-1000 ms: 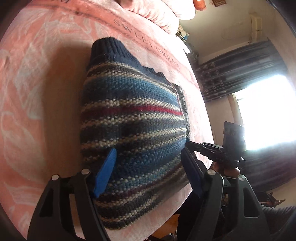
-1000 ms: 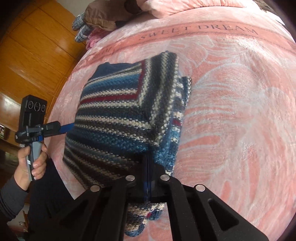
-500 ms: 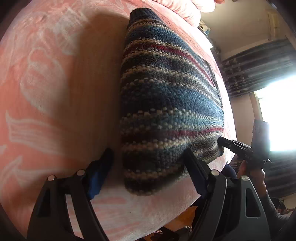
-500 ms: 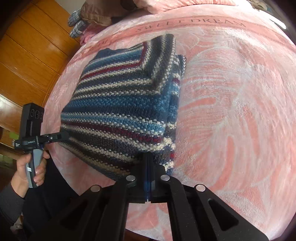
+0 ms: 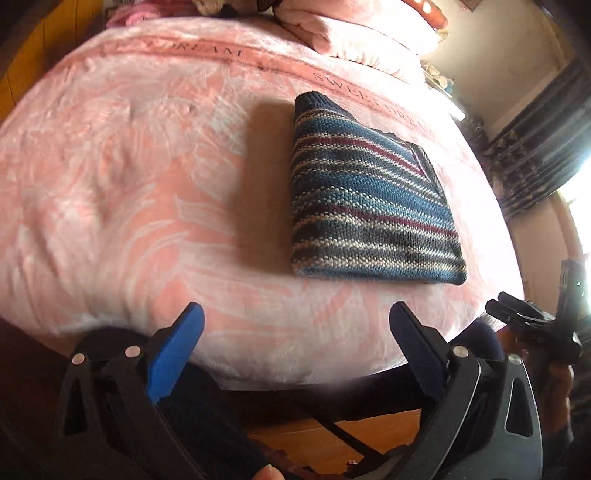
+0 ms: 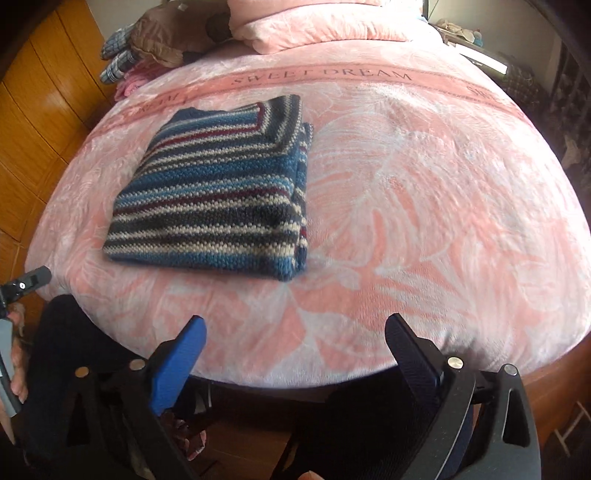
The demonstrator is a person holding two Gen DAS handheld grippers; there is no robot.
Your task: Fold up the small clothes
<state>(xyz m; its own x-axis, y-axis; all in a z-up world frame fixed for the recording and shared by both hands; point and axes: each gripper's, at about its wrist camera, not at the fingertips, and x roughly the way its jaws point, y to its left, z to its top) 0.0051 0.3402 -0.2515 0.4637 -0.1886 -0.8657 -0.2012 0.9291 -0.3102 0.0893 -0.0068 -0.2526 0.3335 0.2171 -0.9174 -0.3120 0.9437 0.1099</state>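
Both claws have pulled back off the sweater since half a second ago: the right one was pinched shut on its near edge and the left straddled its corner, and now each sits behind the foot of the bed. The left claw point(image 5: 293, 326) is spread wide and holds nothing; the right claw point(image 6: 295, 338) is equally wide and empty. The striped sweater point(image 6: 214, 192) lies on the pink blanket point(image 6: 424, 206) as a flat, squared packet, well apart from both claws, left of the bed's middle in the right wrist view. A doubled layer shows along its right side, with the dark ribbed hem point(image 5: 314, 101) at the far corner. Letting go and backing away probably keeps the fingers from snagging the knit and pulling the fold open. This garment looks finished. More clothes point(image 6: 155, 40) are heaped near the pillow point(image 6: 317, 26), likely the next to fold.
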